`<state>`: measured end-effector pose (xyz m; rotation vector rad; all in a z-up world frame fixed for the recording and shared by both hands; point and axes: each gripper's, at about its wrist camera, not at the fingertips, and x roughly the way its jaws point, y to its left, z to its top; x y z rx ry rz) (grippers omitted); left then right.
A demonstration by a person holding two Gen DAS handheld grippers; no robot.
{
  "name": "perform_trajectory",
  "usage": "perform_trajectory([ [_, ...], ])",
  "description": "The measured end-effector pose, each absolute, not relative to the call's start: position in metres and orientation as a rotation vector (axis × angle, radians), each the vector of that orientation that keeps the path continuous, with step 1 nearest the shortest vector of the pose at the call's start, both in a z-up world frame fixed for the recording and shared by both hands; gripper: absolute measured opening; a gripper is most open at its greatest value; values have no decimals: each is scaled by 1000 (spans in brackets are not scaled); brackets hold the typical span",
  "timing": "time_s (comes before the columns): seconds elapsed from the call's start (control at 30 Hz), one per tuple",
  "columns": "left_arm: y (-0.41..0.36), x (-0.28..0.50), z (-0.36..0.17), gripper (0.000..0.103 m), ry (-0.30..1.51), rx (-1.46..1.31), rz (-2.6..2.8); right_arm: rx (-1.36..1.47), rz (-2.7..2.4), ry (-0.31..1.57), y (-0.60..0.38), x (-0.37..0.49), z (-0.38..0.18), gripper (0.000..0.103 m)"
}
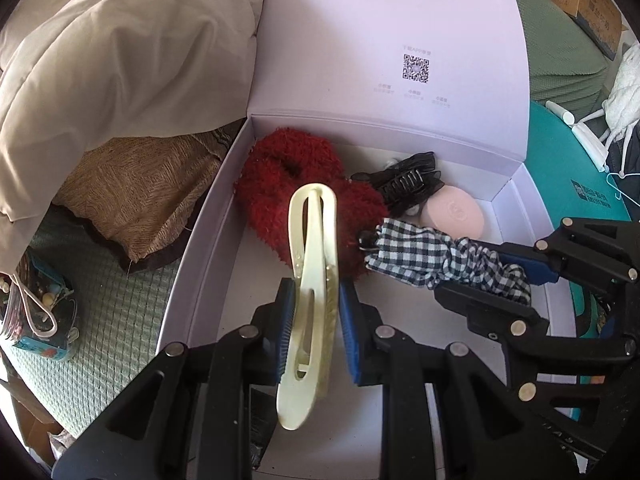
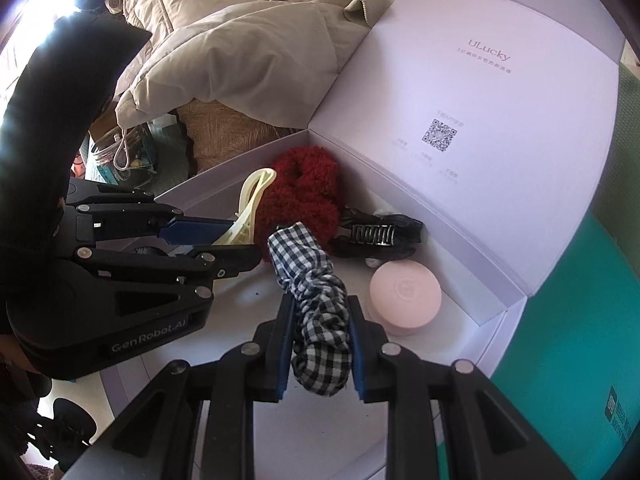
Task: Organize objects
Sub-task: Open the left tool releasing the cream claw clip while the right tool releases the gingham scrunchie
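Fingers of both grippers sit over the open pale lilac cardboard box. Beyond them a fuzzy red scrunchie, black claw clip and round pink case already lie inside. Right gripper clamps a black-and-white gingham scrunchie; left gripper pinches a long cream plastic hair clip, its long axis pointing ahead along the fingers. Both seemingly remain to be dropped in.

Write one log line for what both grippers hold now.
left gripper: shut on cream hair clip | right gripper: shut on checked scrunchie | over box
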<state>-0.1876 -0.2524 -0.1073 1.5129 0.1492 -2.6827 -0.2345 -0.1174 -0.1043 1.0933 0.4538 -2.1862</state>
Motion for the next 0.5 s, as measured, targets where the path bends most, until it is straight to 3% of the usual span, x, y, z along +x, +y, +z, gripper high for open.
perform_trajectory([
  [0.5, -256, -194, -122, 21, 174, 1575, -2616, 1168, -2148, 477, -123, -237, -120, 24],
])
